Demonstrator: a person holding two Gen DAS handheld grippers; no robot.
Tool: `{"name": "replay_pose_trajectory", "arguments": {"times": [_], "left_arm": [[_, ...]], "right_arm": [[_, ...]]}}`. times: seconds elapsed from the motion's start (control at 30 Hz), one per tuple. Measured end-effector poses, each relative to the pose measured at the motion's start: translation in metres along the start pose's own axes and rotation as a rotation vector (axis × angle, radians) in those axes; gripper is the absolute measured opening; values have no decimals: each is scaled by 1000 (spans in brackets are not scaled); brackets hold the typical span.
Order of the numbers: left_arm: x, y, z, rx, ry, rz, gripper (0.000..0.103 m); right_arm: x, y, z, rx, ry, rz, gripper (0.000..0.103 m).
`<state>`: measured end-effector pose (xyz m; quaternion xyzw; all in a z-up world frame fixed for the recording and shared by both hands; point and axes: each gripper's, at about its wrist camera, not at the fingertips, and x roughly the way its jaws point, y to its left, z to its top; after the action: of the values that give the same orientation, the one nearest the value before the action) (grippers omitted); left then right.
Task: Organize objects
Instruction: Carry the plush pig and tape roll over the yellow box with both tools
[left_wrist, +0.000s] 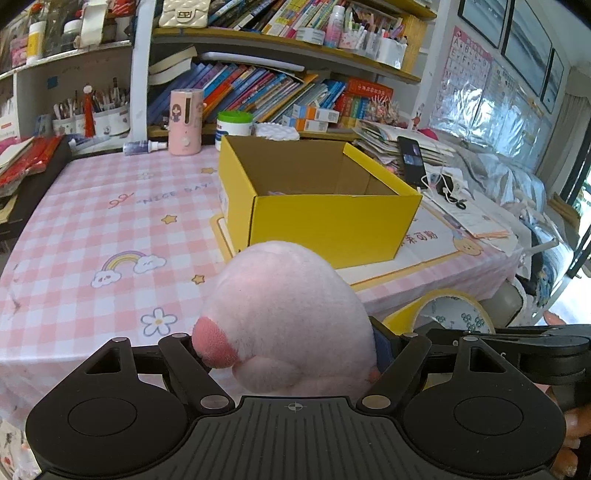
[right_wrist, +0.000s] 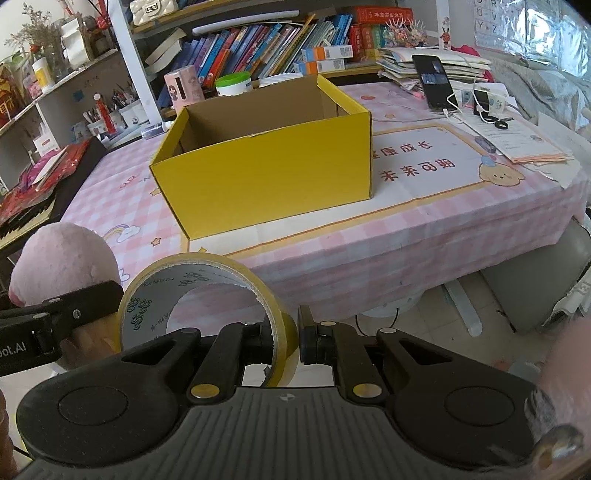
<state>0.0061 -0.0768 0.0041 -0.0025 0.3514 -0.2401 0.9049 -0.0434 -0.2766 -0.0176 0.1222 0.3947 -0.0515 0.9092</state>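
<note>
Holding a pink plush toy (left_wrist: 291, 317) in my left gripper (left_wrist: 291, 350), I have the jaws clenched on its soft body, which bulges up and forward out of them and hides the fingertips. In my right gripper (right_wrist: 280, 336) the jaws are clamped across the wall of a roll of yellow tape (right_wrist: 207, 302), which stands on edge with its open core facing left and towards me. Both things hang off the near edge of the desk (right_wrist: 369, 251), not resting on it, and the two grippers sit close side by side, the plush to the left of the tape.

What the next move turns on is the yellow cardboard box (left_wrist: 321, 206). It stands open-topped on the pink checked cloth, straight ahead and farther in, with its long side running left to right across my view. From the left wrist view it lies slightly right of the plush; from the right wrist view it lies slightly left of the tape. I judge neither hand clearly nearer, so either load must go forward and up over the near wall before I let go.
</note>
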Motion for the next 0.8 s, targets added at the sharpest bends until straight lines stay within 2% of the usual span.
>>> {"name": "replay_pose_trajectory", "arguments": {"times": [0.47,0.63,0.8], "left_arm": [[23,-17,35,-11,-74,42,79],[30,-24,61,7,-146,74,79],[48,-31,94,37,-192,116,79]], "right_arm": [[23,-17,51,-76,-29,29,10],[27,-22,80,-119,-104,61,10],[24,-33,124,-148,-234,74,10]]}}
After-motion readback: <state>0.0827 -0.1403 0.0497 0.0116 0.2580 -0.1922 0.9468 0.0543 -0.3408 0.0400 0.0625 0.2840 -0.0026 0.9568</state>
